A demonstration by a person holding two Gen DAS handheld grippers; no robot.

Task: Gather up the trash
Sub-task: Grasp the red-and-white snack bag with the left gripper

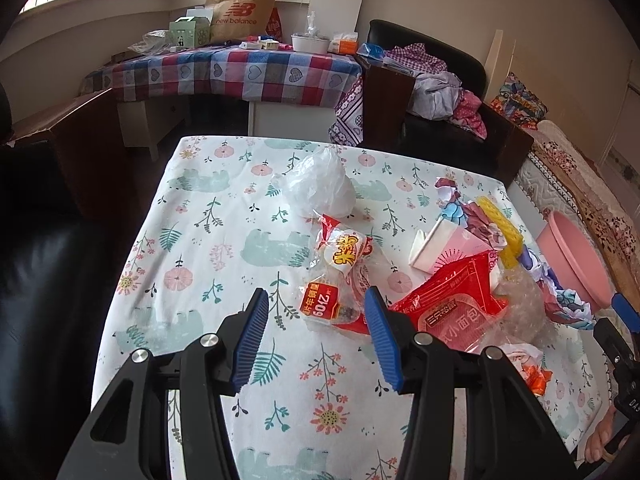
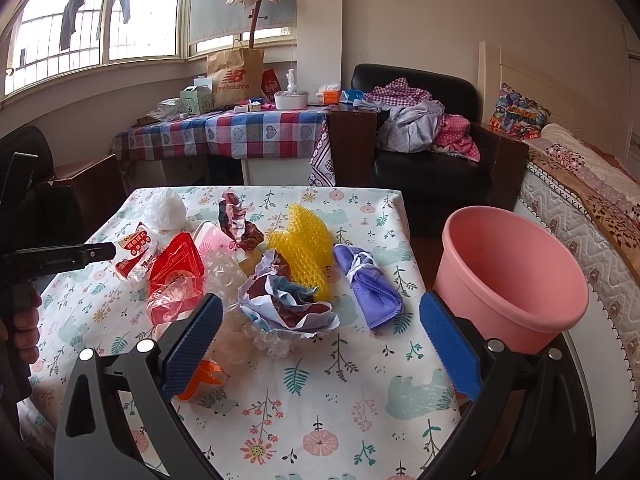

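The trash lay in a loose heap toward the right side of the tabletop (image 2: 320,420): a clear snack bag (image 1: 340,276) with red and yellow print at the heap's left edge, a red wrapper (image 1: 452,304) just beside it, then a crumpled paper ball (image 2: 288,304), a yellow foam net (image 2: 304,248) and a purple mask (image 2: 370,284) nearer the right edge. A white plastic bag (image 1: 320,184) sat apart, toward the far edge. A pink bucket (image 2: 508,276) stood off the table's right edge, mouth tilted toward the heap, probably placed there so that pieces could be dropped in with a short reach.

The left gripper (image 1: 316,336) hung over the near-left part of the heap with its jaws parted and nothing between the pads, its right finger overlapping the snack bag's near end; it seemed lined up to take that bag first. The right gripper (image 2: 320,340) waited near the front edge, jaws spread wide and empty, framing the paper ball and close to the bucket.
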